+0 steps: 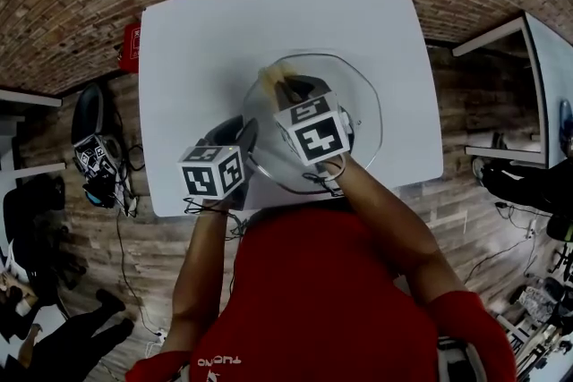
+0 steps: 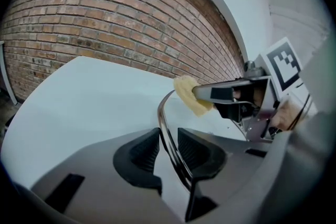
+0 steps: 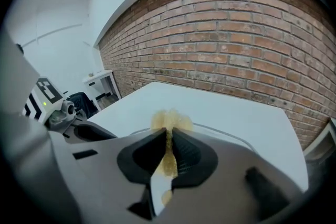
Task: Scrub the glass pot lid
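Note:
The round glass pot lid (image 1: pixel 361 99) with a metal rim is lifted and tilted over the white table (image 1: pixel 206 49). My left gripper (image 1: pixel 244 139) is shut on the lid's near-left edge; in the left gripper view the rim (image 2: pixel 164 118) runs edge-on between its pads (image 2: pixel 168 150). A yellow sponge (image 1: pixel 276 72) is squeezed in my right gripper (image 1: pixel 288 87), which is shut on it and rests on the lid's far part. The right gripper view has the sponge (image 3: pixel 170 122) bulging past the gripper's (image 3: pixel 169 152) jaws over the lid's rim (image 3: pixel 220 134). From the left gripper view the sponge (image 2: pixel 187 95) touches the rim's top.
A red object (image 1: pixel 131 46) sits at the table's left edge. Dark bags and cables (image 1: pixel 94 148) lie on the wooden floor at left. A white desk (image 1: pixel 537 76) stands at right. A brick wall (image 3: pixel 236 44) runs beyond the table.

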### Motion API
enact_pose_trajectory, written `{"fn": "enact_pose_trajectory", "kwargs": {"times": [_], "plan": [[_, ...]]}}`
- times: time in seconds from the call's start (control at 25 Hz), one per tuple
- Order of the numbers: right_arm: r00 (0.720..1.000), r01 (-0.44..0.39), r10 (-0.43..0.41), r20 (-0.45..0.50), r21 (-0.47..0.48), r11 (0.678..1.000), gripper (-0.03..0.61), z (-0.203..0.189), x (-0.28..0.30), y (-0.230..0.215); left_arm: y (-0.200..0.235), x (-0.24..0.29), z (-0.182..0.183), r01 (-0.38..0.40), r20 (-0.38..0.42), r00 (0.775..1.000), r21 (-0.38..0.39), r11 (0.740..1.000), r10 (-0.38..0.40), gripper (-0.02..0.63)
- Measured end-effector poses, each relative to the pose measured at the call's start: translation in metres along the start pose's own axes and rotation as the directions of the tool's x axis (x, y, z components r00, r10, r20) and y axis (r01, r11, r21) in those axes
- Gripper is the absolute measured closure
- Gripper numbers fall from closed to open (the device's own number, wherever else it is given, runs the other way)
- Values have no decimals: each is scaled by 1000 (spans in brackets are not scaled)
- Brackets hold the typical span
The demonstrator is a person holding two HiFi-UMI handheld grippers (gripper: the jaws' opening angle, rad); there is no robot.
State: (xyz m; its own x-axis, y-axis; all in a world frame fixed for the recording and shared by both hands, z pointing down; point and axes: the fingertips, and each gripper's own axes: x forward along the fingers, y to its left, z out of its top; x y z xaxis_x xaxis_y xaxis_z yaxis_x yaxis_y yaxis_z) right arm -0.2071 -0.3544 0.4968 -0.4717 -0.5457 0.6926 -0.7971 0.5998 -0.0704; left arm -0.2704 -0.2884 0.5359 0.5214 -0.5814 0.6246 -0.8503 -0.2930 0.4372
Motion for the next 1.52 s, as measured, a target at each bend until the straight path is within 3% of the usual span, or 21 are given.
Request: {"fn": "enact_pose_trajectory", "kwargs": {"times": [0.36, 0.88, 1.16, 1.28, 1.4, 1.52], "plan": [[999, -5, 5, -38, -13, 1000, 529, -6, 20, 2, -1, 1, 1, -3, -3, 1000, -2, 1000, 3, 497], [974, 204, -199, -109, 40, 978, 529, -48, -18, -102, 0, 1, 0, -6, -3, 1000, -7, 1000, 6, 497], [961, 257, -249, -121, 57, 965, 529, -58, -36, -120, -2, 1, 1, -7, -3, 1000, -13, 1000, 7, 499], [973, 218, -210, -95, 74, 973, 529, -52, -44, -102, -2, 1, 0, -9, -3, 1000, -16, 1000, 9, 499], [994, 95, -89, -68, 84, 992, 529, -46, -44, -49, -1, 1, -1, -10, 1, 1000, -22, 1000, 10, 500], [997, -22, 26, -68, 55, 998, 529, -45, -36, 7, 0, 1, 0, -14, 1, 1000, -20, 1000, 14, 500]]}}
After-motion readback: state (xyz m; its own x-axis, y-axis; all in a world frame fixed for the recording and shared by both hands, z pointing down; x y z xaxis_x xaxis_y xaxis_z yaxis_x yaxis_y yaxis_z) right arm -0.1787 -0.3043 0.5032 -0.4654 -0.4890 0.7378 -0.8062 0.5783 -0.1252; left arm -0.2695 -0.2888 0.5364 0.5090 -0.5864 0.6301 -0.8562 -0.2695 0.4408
